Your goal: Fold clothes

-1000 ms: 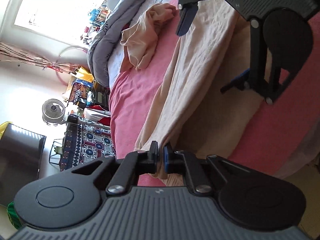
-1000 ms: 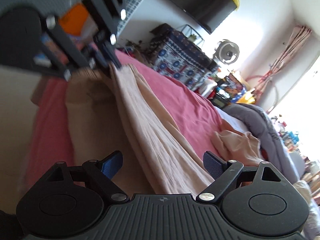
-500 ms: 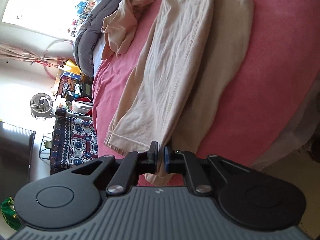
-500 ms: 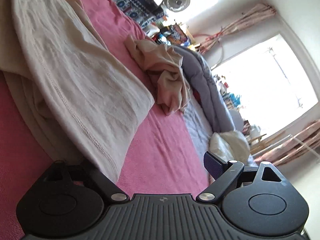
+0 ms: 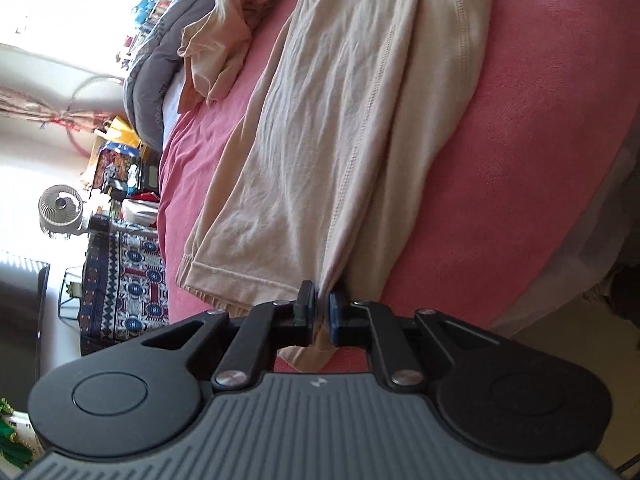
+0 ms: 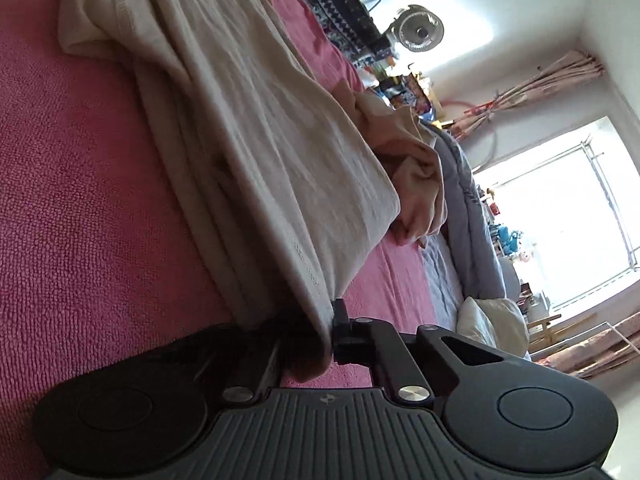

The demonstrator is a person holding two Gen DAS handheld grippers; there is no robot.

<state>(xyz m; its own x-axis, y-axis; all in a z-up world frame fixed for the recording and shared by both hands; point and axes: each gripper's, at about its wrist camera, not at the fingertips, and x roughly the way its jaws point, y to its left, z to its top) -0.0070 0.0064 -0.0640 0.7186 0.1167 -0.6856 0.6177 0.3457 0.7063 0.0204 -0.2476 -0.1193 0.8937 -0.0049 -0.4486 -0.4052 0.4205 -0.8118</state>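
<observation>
Pink bedding [image 5: 500, 168] covers the bed that fills both views, with a bright window [image 6: 560, 208] at the far end of the room and a small fan [image 5: 60, 210] standing beside a patterned box [image 5: 128, 280] on the floor side. Lying lengthwise on the bed is a beige garment [image 5: 328, 128], folded along its length so that one long layer rests on another, its stitched hem [image 5: 240, 284] toward the near edge. The left tool [image 5: 319, 312] is clamped on a bunched corner of that garment at the hem end; cloth is squeezed between the blue pads and a tuck of it hangs below them. The right tool [image 6: 328, 332] grips the other end of the same garment [image 6: 260, 152], its jaws drawn together on the edge of the upper layer; the near finger is buried under the fabric and in shadow, so only the far finger [image 6: 340, 320] shows clearly. Beyond the garment a second piece, peach [image 5: 228, 40], lies crumpled on the pink bedding, apart from the folded one. Next to it runs a grey duvet [image 5: 156, 56], rolled along the far side of the bed, and a white pillow [image 6: 492, 324] sits near the window end.
</observation>
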